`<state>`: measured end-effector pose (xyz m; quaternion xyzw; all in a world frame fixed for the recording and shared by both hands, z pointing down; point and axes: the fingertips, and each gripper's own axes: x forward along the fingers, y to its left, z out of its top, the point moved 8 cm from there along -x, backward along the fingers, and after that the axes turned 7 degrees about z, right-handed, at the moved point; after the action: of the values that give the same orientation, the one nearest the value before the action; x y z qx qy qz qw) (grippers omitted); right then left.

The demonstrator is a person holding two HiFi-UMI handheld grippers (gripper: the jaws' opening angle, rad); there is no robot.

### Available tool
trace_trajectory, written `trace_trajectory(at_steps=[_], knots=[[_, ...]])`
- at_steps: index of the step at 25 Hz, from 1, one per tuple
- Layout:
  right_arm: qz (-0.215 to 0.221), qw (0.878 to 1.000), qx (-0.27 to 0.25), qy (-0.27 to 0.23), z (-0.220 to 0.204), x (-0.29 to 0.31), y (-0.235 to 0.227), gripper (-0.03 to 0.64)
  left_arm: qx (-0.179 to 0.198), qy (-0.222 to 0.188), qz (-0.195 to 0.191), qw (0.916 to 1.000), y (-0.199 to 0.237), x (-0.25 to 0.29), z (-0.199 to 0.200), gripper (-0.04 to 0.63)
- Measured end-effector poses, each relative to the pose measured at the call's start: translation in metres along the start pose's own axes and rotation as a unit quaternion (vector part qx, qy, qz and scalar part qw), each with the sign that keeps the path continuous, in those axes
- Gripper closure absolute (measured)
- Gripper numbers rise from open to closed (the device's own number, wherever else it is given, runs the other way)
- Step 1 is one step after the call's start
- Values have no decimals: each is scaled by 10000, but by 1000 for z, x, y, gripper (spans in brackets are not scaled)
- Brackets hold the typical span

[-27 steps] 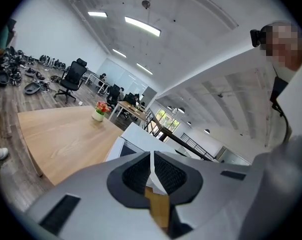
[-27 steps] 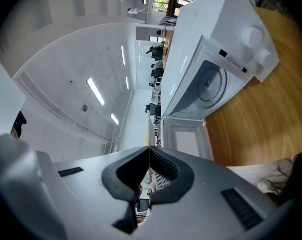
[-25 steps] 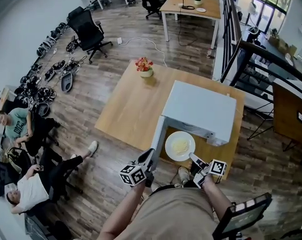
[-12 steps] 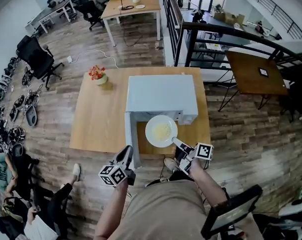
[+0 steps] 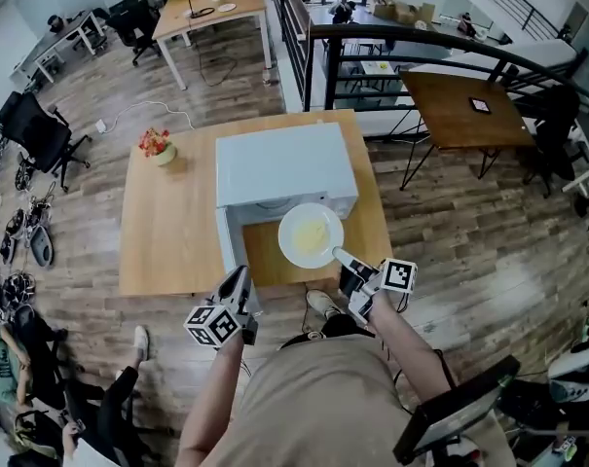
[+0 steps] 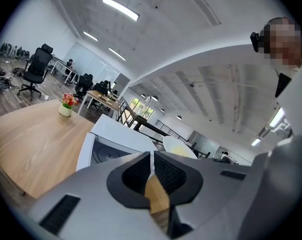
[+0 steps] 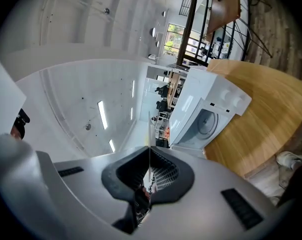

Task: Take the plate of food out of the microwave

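A white plate [image 5: 311, 234] with pale yellow food hangs level in front of the white microwave [image 5: 284, 166], over the wooden table [image 5: 167, 232]. My right gripper [image 5: 338, 255] is shut on the plate's near rim. In the right gripper view the plate [image 7: 150, 129] shows as a thin edge running into the shut jaws of the gripper [image 7: 149, 156]. The microwave door [image 5: 227, 251] stands open to the left. My left gripper [image 5: 238, 278] is shut and empty, just off the door's near end. In the left gripper view the plate [image 6: 178, 148] shows beyond the jaws.
A pot of red flowers [image 5: 156, 146] stands at the table's far left corner. A black railing [image 5: 401, 42] and a dark wooden table [image 5: 460, 105] lie to the right. Office chairs and desks stand at the back left. The person's shoe [image 5: 321, 305] is by the table's near edge.
The head view has swung round, so the table now sits squarer in the picture. The plate stays in the right gripper's hold before the microwave opening. The left gripper stays by the door.
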<state>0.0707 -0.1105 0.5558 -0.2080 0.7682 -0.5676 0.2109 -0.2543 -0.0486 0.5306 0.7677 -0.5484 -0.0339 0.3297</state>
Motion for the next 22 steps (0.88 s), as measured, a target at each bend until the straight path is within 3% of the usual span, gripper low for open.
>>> trace_trajectory(at_steps=[8, 18, 22], knots=[[-103, 9999, -115, 7, 11, -5, 0, 604, -131, -39, 74, 9999, 3, 2, -5, 589], [-295, 9991, 72, 303, 23, -15, -38, 603, -196, 14, 421, 9989, -9, 8, -25, 589], [-774, 9955, 221, 504, 19, -12, -60, 604, -219, 125, 525, 9983, -8, 12, -32, 589]])
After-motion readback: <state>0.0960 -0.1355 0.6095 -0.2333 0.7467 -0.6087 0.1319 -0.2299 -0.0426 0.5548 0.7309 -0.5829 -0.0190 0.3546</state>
